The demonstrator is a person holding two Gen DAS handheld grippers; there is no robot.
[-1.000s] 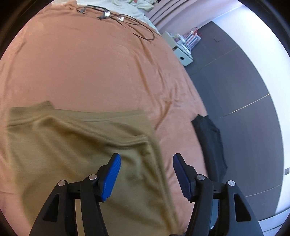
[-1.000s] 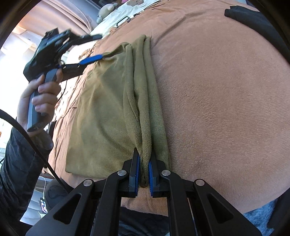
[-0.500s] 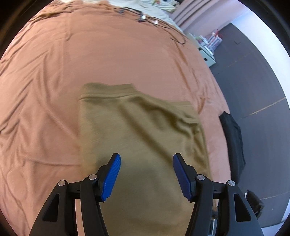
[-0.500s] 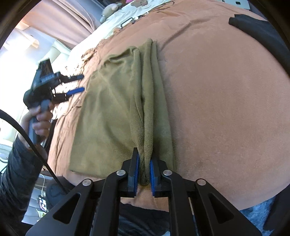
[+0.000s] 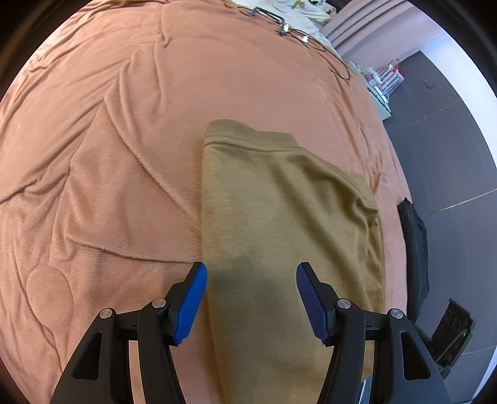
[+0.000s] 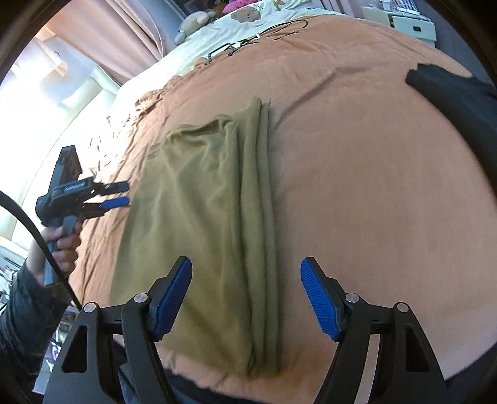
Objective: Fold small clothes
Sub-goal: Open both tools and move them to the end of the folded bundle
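Observation:
An olive-green garment (image 5: 279,217) lies folded lengthwise on the orange-brown bedspread (image 5: 108,140). In the right wrist view the olive-green garment (image 6: 198,217) has a stack of folded layers along its right edge. My left gripper (image 5: 251,276) hovers open above its near end, nothing between the fingers. My right gripper (image 6: 245,276) is open above the folded edge and holds nothing. The left gripper (image 6: 119,194) also shows in the right wrist view, held by a hand (image 6: 63,248) just off the garment's left side.
A black garment (image 5: 414,236) lies near the bed's right edge; the same black garment (image 6: 459,93) shows in the right wrist view at upper right. Cables (image 5: 310,37) lie at the far end of the bed. A plush toy (image 6: 192,26) and pale bedding sit beyond. Dark floor lies to the right.
My right gripper has opened and let go of the garment's folded edge. My left gripper, open throughout, has pulled back from the garment's far corner to its left side.

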